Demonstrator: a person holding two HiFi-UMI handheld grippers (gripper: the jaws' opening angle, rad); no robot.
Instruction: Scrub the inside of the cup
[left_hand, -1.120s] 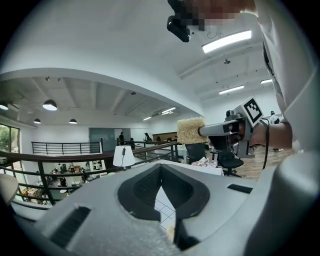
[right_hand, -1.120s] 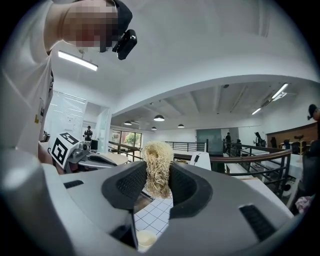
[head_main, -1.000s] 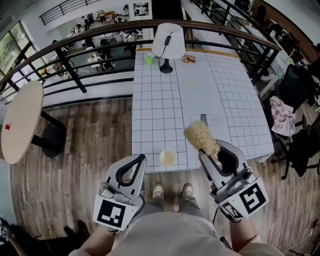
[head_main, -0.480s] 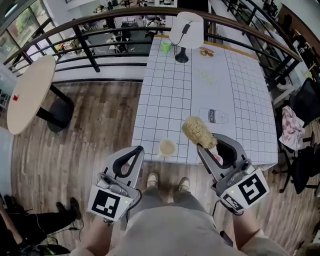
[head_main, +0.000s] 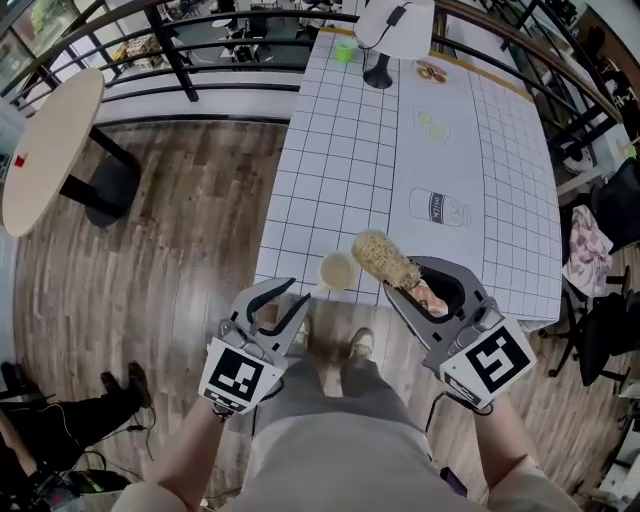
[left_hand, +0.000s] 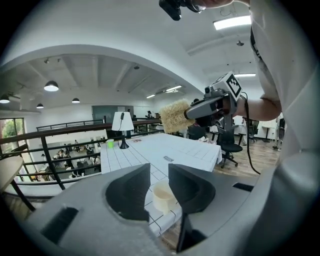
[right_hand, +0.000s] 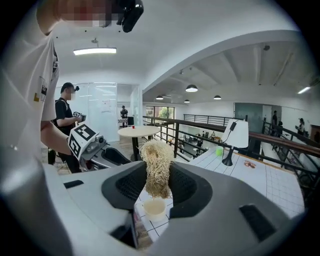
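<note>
- The cup (head_main: 337, 270) stands upright on the desk (head_main: 350, 170), right at the near edge by the corner closest to me. It is a small, pale cup, and nothing is touching it.
- My right hand-held gripper (head_main: 405, 281) is clamped on the lower end of a straw-coloured fibrous scrubber (head_main: 383, 259). Its bushy head sticks out past the jaws toward the cup.
- In the right gripper view the scrubber hangs above the cup mouth with a clear gap between them. From the head view, its tip looks just beside the cup on the right.
- My left hand-held gripper (head_main: 297, 296) has just been opening its jaws, and there is nothing between them. It sits off the desk edge, near the cup on its left. In the left gripper view I see the cup through the gap, further out.
- As I judge it, no scrubbing has begun: I have the tool ready, but the cup is not steadied and the scrubber is not inside it.
- What is left is nearly all of it: closing the left jaws round the cup wall, bringing the scrubber head down into the cup, and working it round the inside.
- A cup so close to the edge could be knocked off, so I would grip it first.
</note>
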